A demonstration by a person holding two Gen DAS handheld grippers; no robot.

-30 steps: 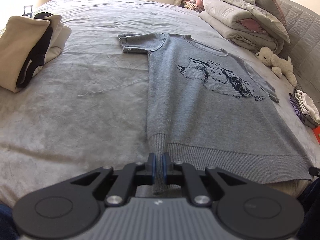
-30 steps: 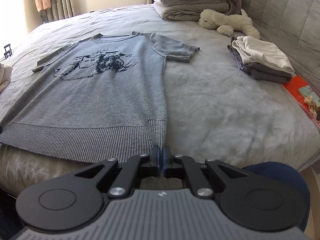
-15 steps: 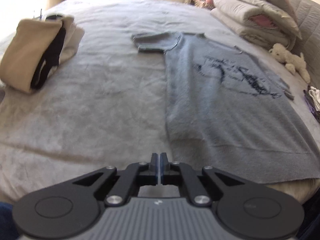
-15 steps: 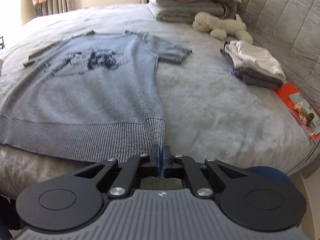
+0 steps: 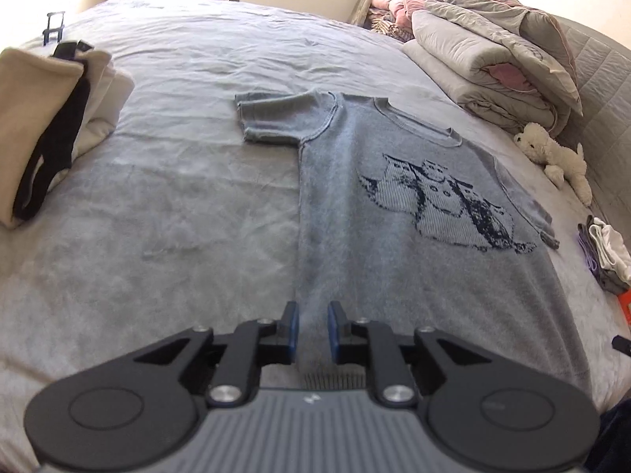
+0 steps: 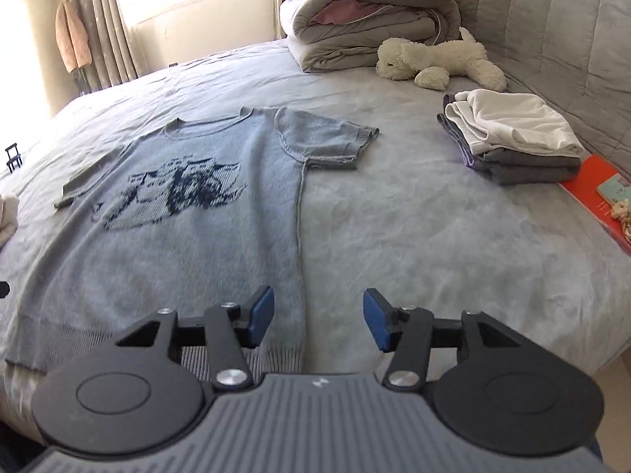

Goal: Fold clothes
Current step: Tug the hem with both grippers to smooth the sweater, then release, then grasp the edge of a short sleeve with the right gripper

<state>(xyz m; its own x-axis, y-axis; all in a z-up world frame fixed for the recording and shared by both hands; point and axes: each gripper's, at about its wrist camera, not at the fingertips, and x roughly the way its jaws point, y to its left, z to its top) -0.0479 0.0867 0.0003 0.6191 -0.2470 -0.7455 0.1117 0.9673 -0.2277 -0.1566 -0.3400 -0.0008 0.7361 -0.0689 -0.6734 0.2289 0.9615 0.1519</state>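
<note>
A grey-blue knit T-shirt (image 5: 394,236) with a dark printed picture lies flat, front up, on the grey bed; it also shows in the right wrist view (image 6: 205,213). My left gripper (image 5: 312,329) is open a little, over the shirt's lower left edge, holding nothing. My right gripper (image 6: 318,317) is wide open above the shirt's lower right edge, its left pad (image 6: 262,309) over the fabric and the other over the bed sheet. The ribbed hem (image 6: 98,343) lies at the bed's front edge.
A beige and white pile with a black strap (image 5: 43,126) lies at the left. Folded duvets (image 5: 493,63) and a white plush dog (image 6: 437,61) sit at the headboard side. A stack of folded clothes (image 6: 512,134) and an orange book (image 6: 599,193) lie at the right.
Both grippers were shut on the shirt's hem corners. They have let go, opened, and moved up and forward over the shirt. The right one opened wider.
</note>
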